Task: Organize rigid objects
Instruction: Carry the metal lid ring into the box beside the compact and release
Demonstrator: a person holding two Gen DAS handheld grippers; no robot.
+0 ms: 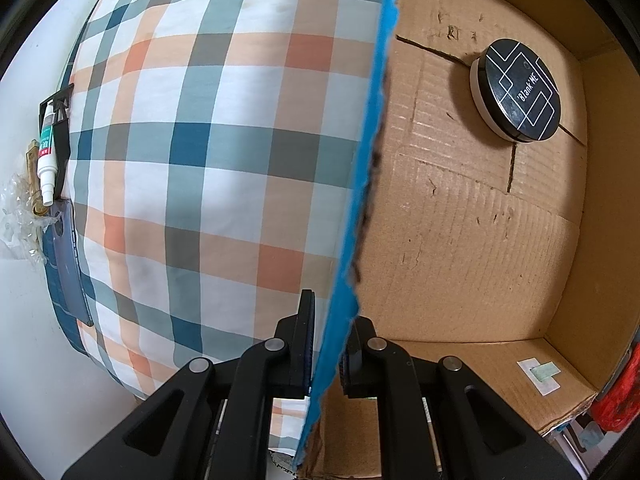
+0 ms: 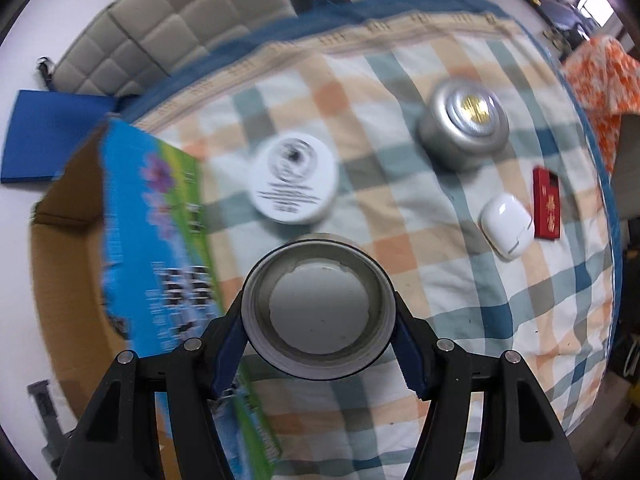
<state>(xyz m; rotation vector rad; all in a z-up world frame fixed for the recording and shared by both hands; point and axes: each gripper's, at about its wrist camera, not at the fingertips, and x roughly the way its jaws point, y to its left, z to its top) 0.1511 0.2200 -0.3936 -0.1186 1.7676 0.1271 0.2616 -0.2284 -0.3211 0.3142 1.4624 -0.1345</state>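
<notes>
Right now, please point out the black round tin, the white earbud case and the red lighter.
Black round tin [image 1: 524,94], left wrist view, on its lid.
White earbud case [image 2: 506,226], right wrist view, on its top.
Red lighter [image 2: 546,204], right wrist view, on its face.

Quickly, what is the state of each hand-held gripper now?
Left hand-held gripper: shut on the box wall.
Right hand-held gripper: shut on a round tin.
</notes>
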